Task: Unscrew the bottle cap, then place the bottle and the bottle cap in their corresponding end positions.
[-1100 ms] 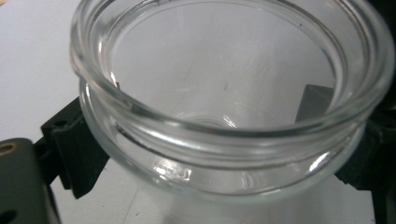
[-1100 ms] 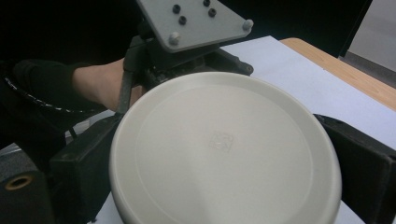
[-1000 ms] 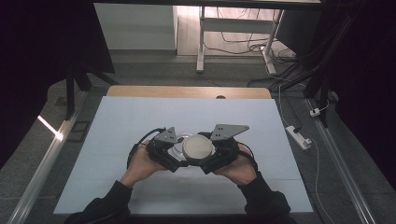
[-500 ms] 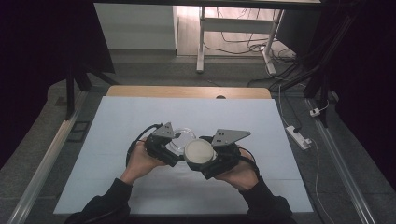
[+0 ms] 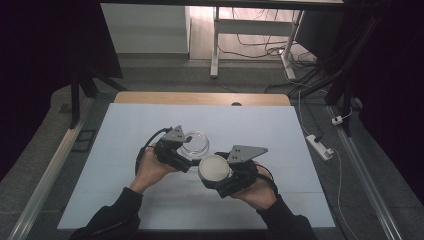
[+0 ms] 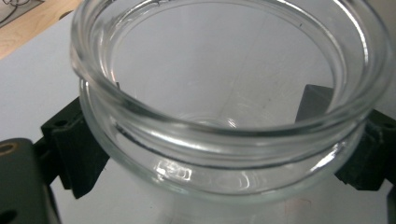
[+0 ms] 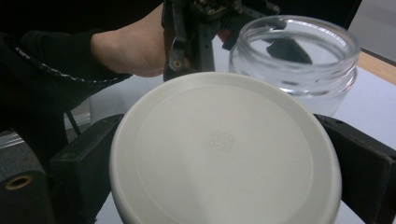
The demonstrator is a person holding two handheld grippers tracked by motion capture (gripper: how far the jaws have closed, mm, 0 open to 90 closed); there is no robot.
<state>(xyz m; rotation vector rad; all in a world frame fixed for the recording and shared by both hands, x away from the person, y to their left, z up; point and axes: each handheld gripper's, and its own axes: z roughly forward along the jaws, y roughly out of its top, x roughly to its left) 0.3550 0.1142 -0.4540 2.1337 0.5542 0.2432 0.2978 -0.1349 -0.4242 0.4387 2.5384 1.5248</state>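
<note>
Holding the glass jar steady is my left gripper's whole job here — its jaws are clamped on the jar's body just under the thick rim, one black jaw on each side in the left gripper view, so the open mouth faces up and stays put on the pale surface. I judge that grip is chosen low enough to leave the neck free for a lid.

My right gripper has its jaws clamped across the edge of the round off-white lid, one jaw at each side, flat face toward the camera in the right gripper view. From above, the lid sits near the jar, toward my side and to the right of it, apart from the mouth and not over it. Gripping it by the rim keeps the underside unobstructed, which I take to be the point — either it goes on or it has come off; I cannot tell which from this.

For writing: the lid carries one small, faint square mark at its centre, embossed or printed, too soft to read. The jar's glass shows no label, and I see no brand on either gripper.
</note>
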